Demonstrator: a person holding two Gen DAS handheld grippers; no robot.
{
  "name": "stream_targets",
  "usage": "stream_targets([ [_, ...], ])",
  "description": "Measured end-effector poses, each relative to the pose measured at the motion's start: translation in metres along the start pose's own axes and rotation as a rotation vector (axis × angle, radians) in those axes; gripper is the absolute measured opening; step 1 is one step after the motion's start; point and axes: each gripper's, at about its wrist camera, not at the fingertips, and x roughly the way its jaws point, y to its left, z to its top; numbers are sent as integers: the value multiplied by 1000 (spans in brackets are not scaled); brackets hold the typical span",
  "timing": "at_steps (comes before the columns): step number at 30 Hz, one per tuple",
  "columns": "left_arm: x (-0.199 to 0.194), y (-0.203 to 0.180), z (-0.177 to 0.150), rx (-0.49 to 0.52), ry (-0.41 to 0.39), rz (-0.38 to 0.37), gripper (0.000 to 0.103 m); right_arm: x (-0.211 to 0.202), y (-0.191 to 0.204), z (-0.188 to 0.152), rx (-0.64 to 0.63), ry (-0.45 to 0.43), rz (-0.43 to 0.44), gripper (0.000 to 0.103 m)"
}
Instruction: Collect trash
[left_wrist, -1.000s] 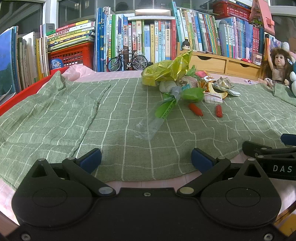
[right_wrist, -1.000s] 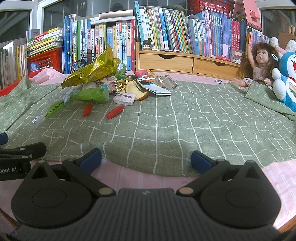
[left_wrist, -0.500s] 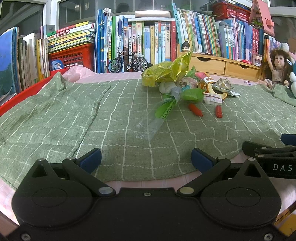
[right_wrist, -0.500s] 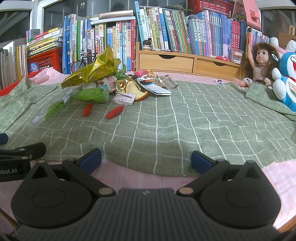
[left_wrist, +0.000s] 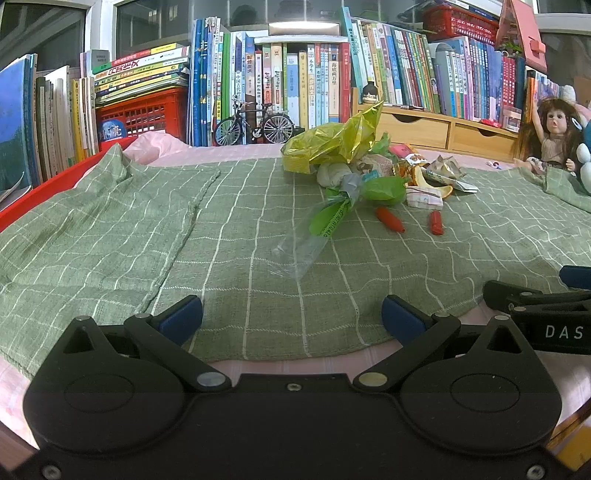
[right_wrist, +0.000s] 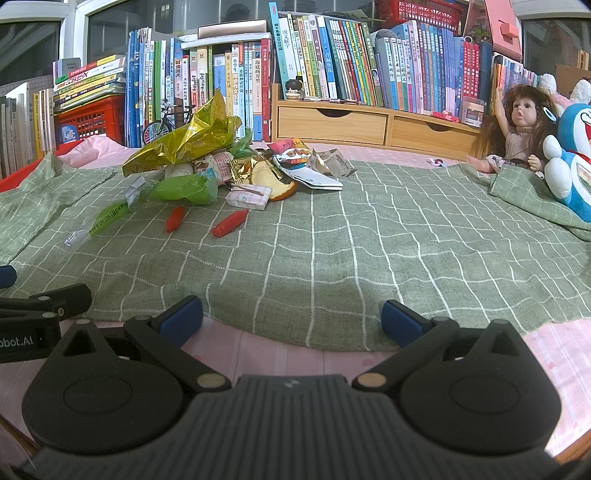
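- Trash (right_wrist: 221, 173) is heaped at the far left of a green cloth (right_wrist: 369, 240); two red pieces (right_wrist: 229, 223) are strewn just near of it.
- Left gripper (left_wrist: 291, 317) is held wide apart, empty, at the cloth's near edge.
- Right gripper (right_wrist: 291, 317) is likewise spread, empty.
- Books (right_wrist: 332, 55) are lined up behind.

A: What do the grippers look like?
B: Left gripper (left_wrist: 291, 317): black body, round pivot housings, silver rivets, blue-padded fingers (left_wrist: 181, 318). Right gripper (right_wrist: 291, 318): identical, with a ribbed grey centre and white lettering.
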Motion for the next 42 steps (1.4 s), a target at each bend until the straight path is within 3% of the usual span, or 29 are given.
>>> stream_targets([
  [9, 9, 7, 16, 37, 82, -52, 103, 5, -5, 10, -16, 86, 29, 103],
  [14, 14, 15, 32, 52, 84, -156, 103, 7, -12, 21, -43, 146, 92, 103],
  [18, 24, 17, 50, 59, 61, -215, 103, 5, -22, 33, 10, 130, 175, 103],
  [22, 43, 17, 73, 47, 54, -265, 100, 10, -28, 46, 1, 103, 175, 103],
  [28, 80, 15, 97, 11, 88, -311, 82, 32, -37, 71, -22, 91, 176, 103],
  [36, 113, 12, 103, -45, 110, -337, 72, 67, -43, 97, 72, 104, 376, 99],
  [40, 121, 13, 99, -59, 110, -342, 64, 81, -35, 92, 95, 128, 409, 94],
  [42, 121, 15, 98, -66, 98, -352, 47, 83, -31, 87, 88, 133, 422, 93],
])
